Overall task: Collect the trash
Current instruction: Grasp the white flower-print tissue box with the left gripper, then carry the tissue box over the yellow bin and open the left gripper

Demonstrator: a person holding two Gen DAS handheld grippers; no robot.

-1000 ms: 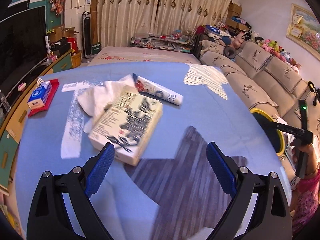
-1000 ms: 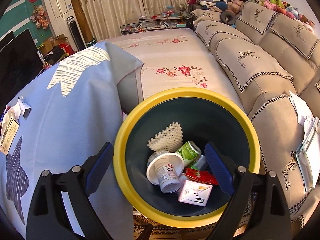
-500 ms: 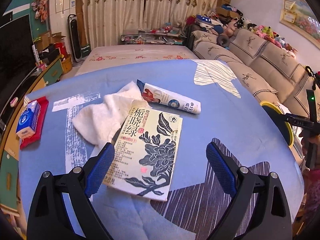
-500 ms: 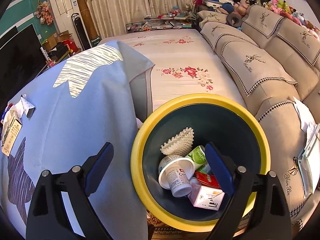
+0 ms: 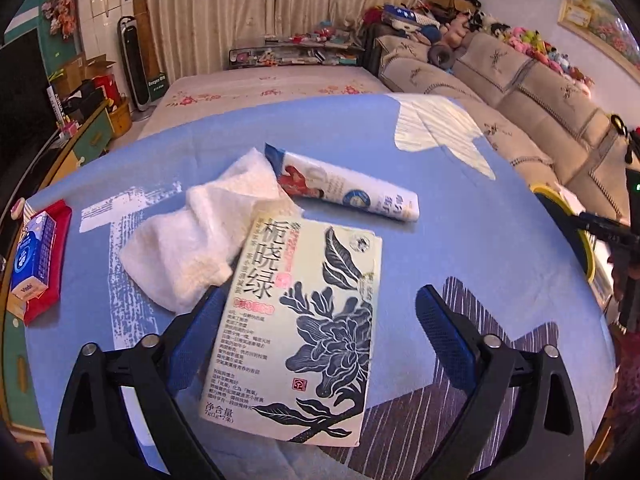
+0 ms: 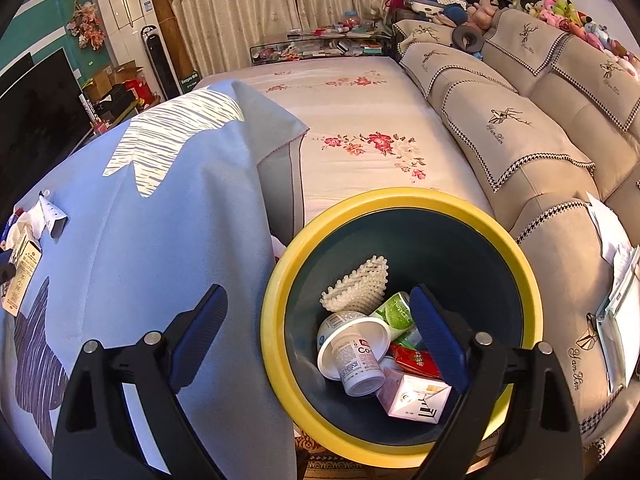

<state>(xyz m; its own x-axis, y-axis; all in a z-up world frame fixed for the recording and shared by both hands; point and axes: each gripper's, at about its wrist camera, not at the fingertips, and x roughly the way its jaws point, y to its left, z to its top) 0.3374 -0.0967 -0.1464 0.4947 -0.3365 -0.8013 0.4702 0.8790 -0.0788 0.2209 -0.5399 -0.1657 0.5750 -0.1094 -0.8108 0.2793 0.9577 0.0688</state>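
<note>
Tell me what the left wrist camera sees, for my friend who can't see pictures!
The left gripper, its jaws opening, reaches over a flat tea box with a dark flower print, lying on a blue tablecloth. Behind the box lie a crumpled white tissue and a rolled wrapper.

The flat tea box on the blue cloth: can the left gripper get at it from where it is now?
Probably yes. The left gripper is opening, its jaws astride the tea box with no pad touching. Nothing lies on top. The white towel tucks under its far-left corner and may drag along.
</note>
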